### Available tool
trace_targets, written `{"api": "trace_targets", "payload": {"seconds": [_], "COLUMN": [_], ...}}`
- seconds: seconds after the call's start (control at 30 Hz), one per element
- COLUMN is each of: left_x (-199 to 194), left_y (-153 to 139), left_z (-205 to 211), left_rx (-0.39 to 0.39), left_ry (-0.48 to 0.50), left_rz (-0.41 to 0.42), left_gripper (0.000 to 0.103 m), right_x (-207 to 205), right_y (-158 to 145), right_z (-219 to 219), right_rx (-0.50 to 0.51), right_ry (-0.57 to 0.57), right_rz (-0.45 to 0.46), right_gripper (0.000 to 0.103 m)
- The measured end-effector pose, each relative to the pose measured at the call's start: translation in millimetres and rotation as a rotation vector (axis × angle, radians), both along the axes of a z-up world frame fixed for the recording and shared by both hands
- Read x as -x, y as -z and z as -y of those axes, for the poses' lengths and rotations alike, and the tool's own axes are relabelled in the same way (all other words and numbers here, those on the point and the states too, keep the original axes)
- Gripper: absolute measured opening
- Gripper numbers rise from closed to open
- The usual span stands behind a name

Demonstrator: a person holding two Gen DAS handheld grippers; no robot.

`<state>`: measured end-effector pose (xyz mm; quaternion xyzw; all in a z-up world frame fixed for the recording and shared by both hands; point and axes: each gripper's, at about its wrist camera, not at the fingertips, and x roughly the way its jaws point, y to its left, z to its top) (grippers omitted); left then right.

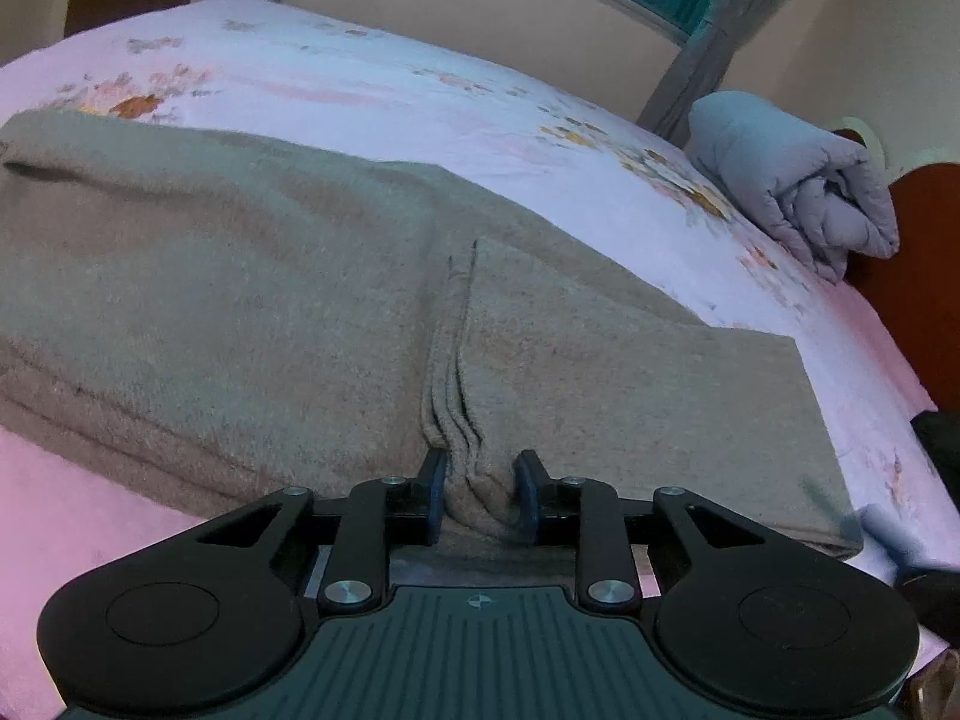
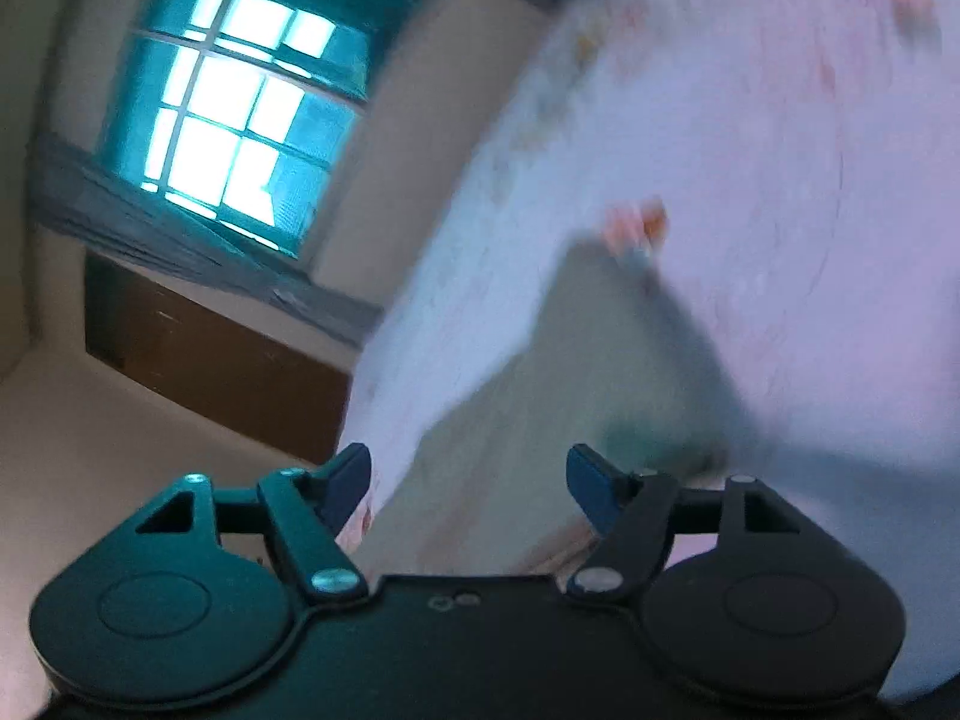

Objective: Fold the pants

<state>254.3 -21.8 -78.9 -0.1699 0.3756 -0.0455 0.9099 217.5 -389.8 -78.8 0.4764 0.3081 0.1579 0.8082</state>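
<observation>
Pants [image 1: 252, 300]: tan, on bed sheet [image 1: 372, 78], long axis running left-right across left wrist view, stacked layers at near edge. Near edge bunched into ridge betw. fingers of left gripper [image 1: 479, 495], jaws narrowed, clamping fabric fold. Right gripper [image 2: 469, 483]: jaws wide apart, nothing betw. them, above pants edge; view blurred, contact unclear. Rolled grey blanket [image 1: 798, 180] at far right of bed. Window [image 2: 234, 114] w/ curtain [image 2: 180, 240] beyond.
</observation>
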Motion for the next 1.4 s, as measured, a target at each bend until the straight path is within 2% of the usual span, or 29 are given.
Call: {"api": "trace_targets", "payload": {"seconds": [0.03,0.07,0.1,0.13,0.17,0.23,0.27,0.33,0.43,0.5,0.57,0.6,0.63,0.7,0.73,0.8,0.9,1.0,1.07,1.2,1.3,1.4], "left_x": [0,0,0,2,6,21,27,33,41,41,42,43,44,49,52,57,59,55,48,28,18,10], "left_y": [0,1,-1,-3,-6,-18,-24,-30,-35,-33,-28,-25,-22,-21,-20,-23,-20,-13,-9,10,25,40], "left_z": [0,-3,-6,-9,-12,-18,-20,-30,-52,-68,-85,-91,-96,-105,-112,-129,-178,-224,-245,-287,-310,-316], "left_rx": [0.009,0.026,0.041,0.051,0.061,0.032,-0.006,-0.053,-0.084,-0.085,-0.067,-0.056,-0.053,-0.071,-0.072,-0.076,-0.039,0.006,0.018,0.17,0.318,0.393], "left_ry": [0.009,0.02,0.034,0.039,0.036,0.0,-0.015,-0.014,-0.038,-0.066,-0.109,-0.121,-0.124,-0.127,-0.134,-0.172,-0.272,-0.348,-0.363,-0.375,-0.404,-0.419], "left_rz": [0.005,0.01,0.011,0.014,0.023,0.083,0.106,0.105,0.091,0.063,0.026,0.015,0.01,0.01,0.02,0.04,0.047,0.057,0.074,0.084,0.115,0.131], "left_gripper": [0.034,0.04,0.043,0.056,0.079,0.101,0.103,0.103,0.103,0.103,0.103,0.103,0.103,0.103,0.103,0.103,0.103,0.103,0.103,0.103,0.103,0.103], "right_x": [-12,-20,-22,-23,-22,-13,-8,0,6,8,4,-3,-12,-40,-42,-35,-21,-12,-4,-4,-4,-2], "right_y": [15,30,35,31,24,6,-2,-12,-25,-41,-51,-50,-44,-14,-10,-26,-45,-51,-52,-50,-49,-47], "right_z": [-6,-8,-7,-6,-8,-13,-15,-19,-27,-38,-63,-78,-93,-126,-137,-143,-146,-152,-157,-161,-171,-176], "right_rx": [0.049,0.064,0.044,0.043,0.064,0.138,0.179,0.214,0.256,0.333,0.505,0.618,0.744,0.977,1.053,1.057,0.987,0.948,0.94,0.935,0.939,0.953], "right_ry": [-0.003,0.013,0.027,0.028,0.014,0.008,0.0,-0.003,-0.012,0.0,0.009,0.018,0.0,-0.154,-0.173,-0.148,-0.097,-0.097,-0.099,-0.099,-0.098,-0.091], "right_rz": [-0.131,-0.252,-0.279,-0.273,-0.257,-0.175,-0.143,-0.096,-0.037,0.048,0.129,0.129,0.105,-0.053,-0.05,0.025,0.13,0.178,0.187,0.183,0.166,0.16], "right_gripper": [0.044,0.039,0.037,0.041,0.044,0.051,0.052,0.053,0.053,0.054,0.071,0.087,0.093,0.093,0.094,0.088,0.089,0.089,0.089,0.089,0.089,0.089]}}
